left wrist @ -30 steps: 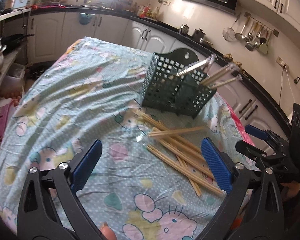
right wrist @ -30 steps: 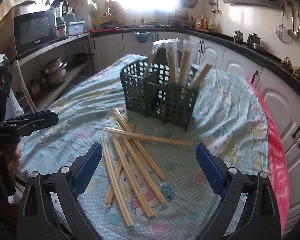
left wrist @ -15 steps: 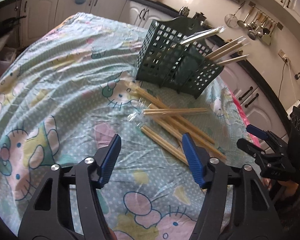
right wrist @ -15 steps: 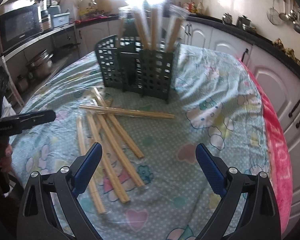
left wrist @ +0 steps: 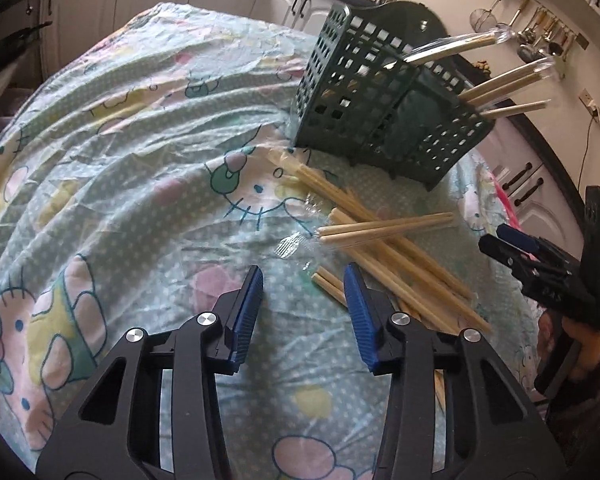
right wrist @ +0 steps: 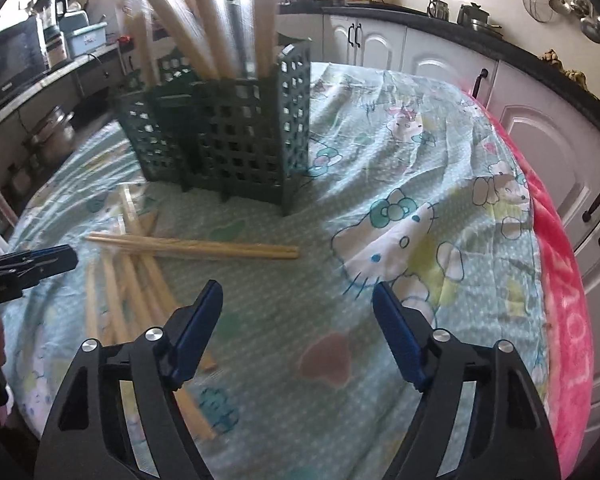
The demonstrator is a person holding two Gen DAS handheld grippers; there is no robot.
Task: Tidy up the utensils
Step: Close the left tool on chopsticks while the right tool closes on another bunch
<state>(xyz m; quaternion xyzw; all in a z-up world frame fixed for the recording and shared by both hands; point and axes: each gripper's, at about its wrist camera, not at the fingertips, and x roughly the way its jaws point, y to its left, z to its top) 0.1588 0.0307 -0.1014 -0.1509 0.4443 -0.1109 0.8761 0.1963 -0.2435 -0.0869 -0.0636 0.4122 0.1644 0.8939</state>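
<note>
Hovering over the tablecloth (left wrist: 112, 168), left gripper (left wrist: 303, 280) partly open and empty beside loose chopsticks (left wrist: 384, 228) lying mid-table; right gripper (right wrist: 296, 300) wide open, empty; more chopsticks standing in the green basket (right wrist: 236, 140) toward the far edge.

A utensil basket (left wrist: 384, 120) stands on the cloth-covered table (left wrist: 120, 184) ahead of me, with wrapped chopsticks (right wrist: 204, 36) upright inside it. In front of the basket, loose chopsticks (left wrist: 384, 232) lie crossed in a pile. My left gripper (left wrist: 304, 312) is just before that pile; my right gripper (right wrist: 298, 332) sits to the pile's right.
</note>
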